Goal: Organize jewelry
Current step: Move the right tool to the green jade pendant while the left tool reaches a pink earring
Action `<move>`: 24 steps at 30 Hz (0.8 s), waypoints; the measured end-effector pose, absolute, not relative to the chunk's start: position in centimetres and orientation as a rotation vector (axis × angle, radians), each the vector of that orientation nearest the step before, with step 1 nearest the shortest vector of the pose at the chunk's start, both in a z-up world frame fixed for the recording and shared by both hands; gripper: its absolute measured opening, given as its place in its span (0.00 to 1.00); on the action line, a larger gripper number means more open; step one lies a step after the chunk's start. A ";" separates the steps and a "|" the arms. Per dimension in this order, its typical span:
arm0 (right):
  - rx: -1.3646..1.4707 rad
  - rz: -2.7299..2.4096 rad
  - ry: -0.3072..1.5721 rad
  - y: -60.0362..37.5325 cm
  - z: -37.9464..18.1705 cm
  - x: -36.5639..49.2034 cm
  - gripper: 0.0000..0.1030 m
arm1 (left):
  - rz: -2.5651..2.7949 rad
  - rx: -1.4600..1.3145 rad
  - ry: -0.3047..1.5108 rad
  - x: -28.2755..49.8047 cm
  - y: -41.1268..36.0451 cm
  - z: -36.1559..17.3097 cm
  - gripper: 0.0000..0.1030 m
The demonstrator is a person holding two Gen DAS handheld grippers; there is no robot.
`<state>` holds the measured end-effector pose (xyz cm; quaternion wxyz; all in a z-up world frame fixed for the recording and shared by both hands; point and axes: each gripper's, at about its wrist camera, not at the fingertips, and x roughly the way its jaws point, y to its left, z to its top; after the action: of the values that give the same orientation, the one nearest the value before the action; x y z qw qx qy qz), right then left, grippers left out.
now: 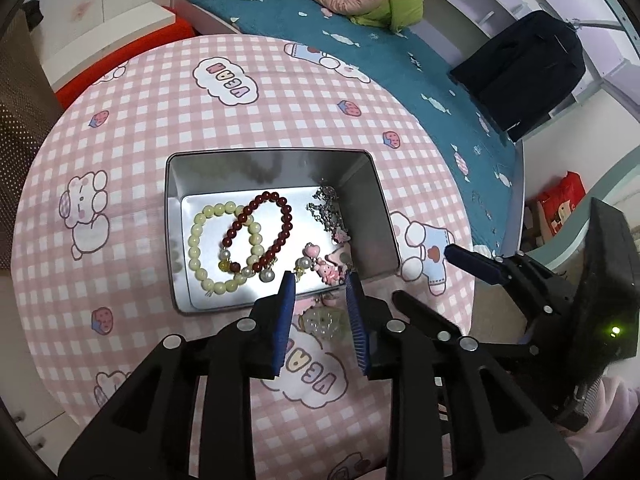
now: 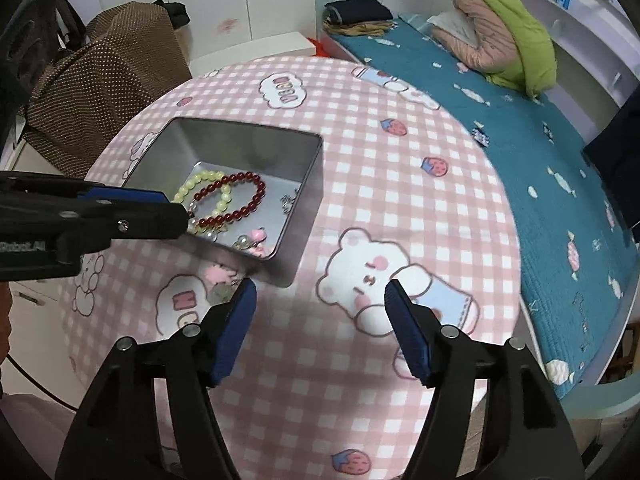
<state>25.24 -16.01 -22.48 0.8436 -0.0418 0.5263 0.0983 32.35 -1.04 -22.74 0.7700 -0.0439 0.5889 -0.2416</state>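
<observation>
A silver metal tin (image 1: pixel 276 162) (image 2: pixel 308 184) stands open on the round table. Inside lie a cream bead bracelet (image 1: pixel 196 240) (image 2: pixel 198 181), a dark red bead bracelet (image 1: pixel 286 220) (image 2: pixel 248 200), a silver chain (image 1: pixel 326 210) and pink charms (image 1: pixel 328 268) (image 2: pixel 258 236). A clear flower-shaped piece with a pink charm (image 1: pixel 322 320) (image 2: pixel 220 286) lies on the cloth just outside the tin's near wall. My left gripper (image 1: pixel 320 280) hovers open above that piece and the tin's near edge. My right gripper (image 2: pixel 320 294) is open and empty over the cloth, right of the tin.
The table wears a pink checked cloth (image 1: pixel 168 112) (image 2: pixel 400 168) with bear prints. A bed with a teal cover (image 1: pixel 380 48) (image 2: pixel 540 148) runs behind and right. A brown dotted cloth (image 2: pixel 104 72) lies at the left. A dark jacket (image 1: pixel 520 68) hangs by the bed.
</observation>
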 end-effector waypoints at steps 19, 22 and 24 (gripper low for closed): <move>-0.162 0.393 1.142 -11.7 -25.4 24.2 0.63 | -0.431 -0.102 1.355 28.9 2.0 -24.8 0.44; -0.179 0.438 1.143 -10.8 -26.1 24.1 0.55 | -0.415 -0.127 1.370 28.6 2.5 -25.4 0.47; -0.199 0.449 1.146 -10.5 -26.5 24.1 0.47 | -0.413 -0.136 1.376 28.7 2.5 -25.6 0.47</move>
<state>24.09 -10.45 -26.51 0.8120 -0.0933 0.5365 0.2101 28.68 2.52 -25.59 0.7508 -0.0624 0.6299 -0.1888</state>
